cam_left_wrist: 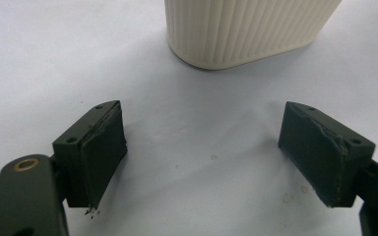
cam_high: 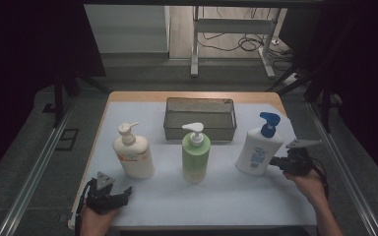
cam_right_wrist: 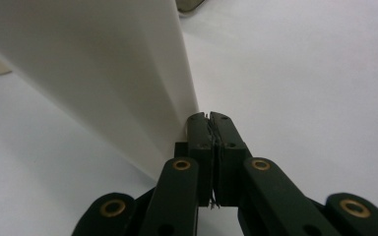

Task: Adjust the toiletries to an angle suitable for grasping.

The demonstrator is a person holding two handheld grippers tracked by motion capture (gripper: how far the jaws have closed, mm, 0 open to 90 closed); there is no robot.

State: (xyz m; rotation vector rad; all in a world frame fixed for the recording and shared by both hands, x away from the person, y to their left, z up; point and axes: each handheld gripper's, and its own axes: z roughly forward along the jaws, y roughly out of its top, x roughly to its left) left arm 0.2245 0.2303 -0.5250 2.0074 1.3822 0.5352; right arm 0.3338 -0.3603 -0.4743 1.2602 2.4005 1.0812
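High view: right hand-held gripper (cam_high: 277, 162) sits against the lower side of the blue-pump bottle (cam_high: 259, 149), at the right of the tabletop (cam_high: 236, 196) in front of the wire basket (cam_high: 200, 118). Left gripper view: left hand-held gripper (cam_left_wrist: 204, 157) spread wide, empty, facing the cream bottle (cam_left_wrist: 246, 29). Right gripper view: jaws pressed together, gripping nothing, tips touching the bottle's wall.

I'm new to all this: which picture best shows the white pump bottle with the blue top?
The high view: the white pump bottle with the blue top stands whole there, with the right claw at its side. The right gripper view catches just a close, plain white wall of it.
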